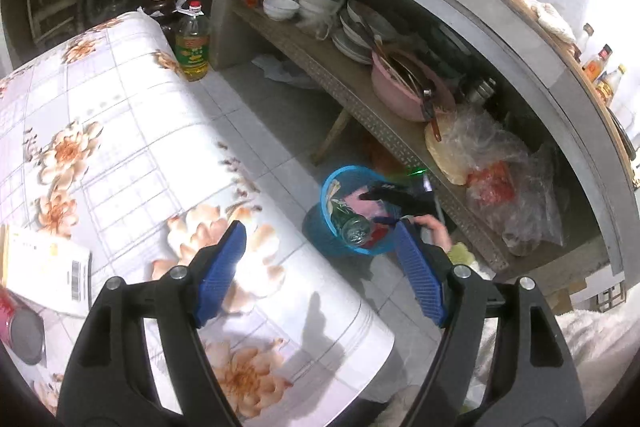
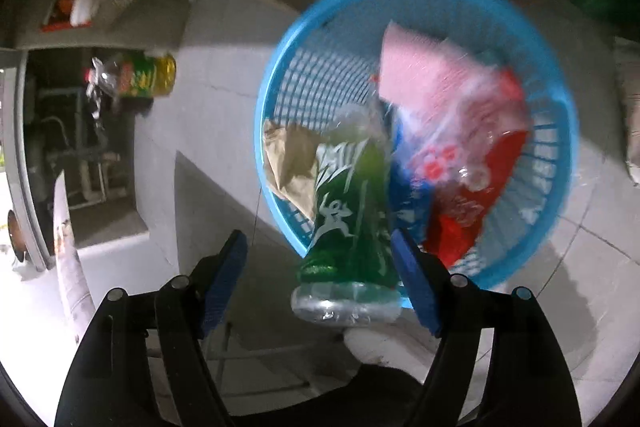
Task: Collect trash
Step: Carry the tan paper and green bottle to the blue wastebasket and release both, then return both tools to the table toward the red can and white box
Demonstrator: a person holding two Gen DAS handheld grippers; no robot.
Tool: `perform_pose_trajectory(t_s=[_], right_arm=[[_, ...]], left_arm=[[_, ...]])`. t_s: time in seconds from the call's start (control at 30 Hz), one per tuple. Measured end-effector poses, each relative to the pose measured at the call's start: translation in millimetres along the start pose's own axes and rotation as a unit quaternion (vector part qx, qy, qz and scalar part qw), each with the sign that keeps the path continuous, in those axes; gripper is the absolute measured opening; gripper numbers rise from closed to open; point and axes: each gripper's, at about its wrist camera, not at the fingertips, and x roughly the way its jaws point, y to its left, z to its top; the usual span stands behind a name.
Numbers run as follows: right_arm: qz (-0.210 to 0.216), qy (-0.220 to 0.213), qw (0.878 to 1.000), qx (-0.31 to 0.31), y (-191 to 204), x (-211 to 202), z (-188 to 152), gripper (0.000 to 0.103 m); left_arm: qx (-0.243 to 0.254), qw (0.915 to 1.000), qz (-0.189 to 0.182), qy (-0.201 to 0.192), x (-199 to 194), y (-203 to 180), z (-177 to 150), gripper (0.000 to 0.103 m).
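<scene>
In the right wrist view, the right hand-held gripper [image 2: 320, 259] stood wide open, its blue pads spread well apart. A green-labelled plastic bottle [image 2: 352, 219] sat between them, base toward the camera and neck pointing into the blue basket [image 2: 280, 99] at centre right of the frame. The bottle seemed to touch the right pad only; with the picture blurred, I could not tell whether it was resting on the rim or dropping. The basket already held a pink sheet [image 2: 424, 75], a brown paper scrap [image 2: 288, 155] and red wrappers [image 2: 472, 211].

In the left wrist view, the left hand-held gripper [image 1: 320, 259] was also fully open and held nothing, hovering above the edge of the floral tabletop [image 1: 120, 131]. A white labelled packet [image 1: 48, 263] lay at the lower left of that frame, perhaps trash yet to collect.

The likely trouble was the bottle: lying across the near rim, it could tip backward onto the floor rather than slide in, and a nudge from the open pad might topple the light basket
</scene>
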Motion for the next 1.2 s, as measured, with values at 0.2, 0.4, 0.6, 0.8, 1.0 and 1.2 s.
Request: perform_pose_trajectory(t_s=[0.2, 0.4, 0.6, 0.8, 1.0, 1.2], right_arm=[[0.008, -0.056, 0.998, -0.030, -9.8, -64.3, -26.9, 0.072], [-0.025, -0.083, 0.990, -0.110, 1.6, -110.5, -88.1, 0.075], [-0.027, -0.093, 0.970, -0.222, 48.1, -140.1, -156.3, 0.078], [0.021, -0.102, 0.924, -0.367, 153.0, -166.3, -218.3, 0.078], [0.082, -0.056, 0.839, -0.535, 267.3, -147.3, -304.4, 0.081], [0.091, 0.018, 0.723, -0.684, 355.4, -83.4, -399.9, 0.081]], left_arm=[[-0.003, 0.9999, 0.004, -0.016, -18.6, 11.0, -21.2, 0.073], [-0.044, 0.9985, 0.004, -0.034, -38.3, 34.4, -51.1, 0.074], [-0.080, 0.9949, 0.019, -0.058, -70.7, 63.0, -88.8, 0.077], [-0.138, 0.9836, 0.053, -0.103, -119.8, 109.0, -125.1, 0.081], [-0.230, 0.9594, 0.081, -0.141, -153.4, 167.1, -148.0, 0.081], [-0.315, 0.9261, 0.130, -0.162, -161.6, 228.0, -138.8, 0.081]])
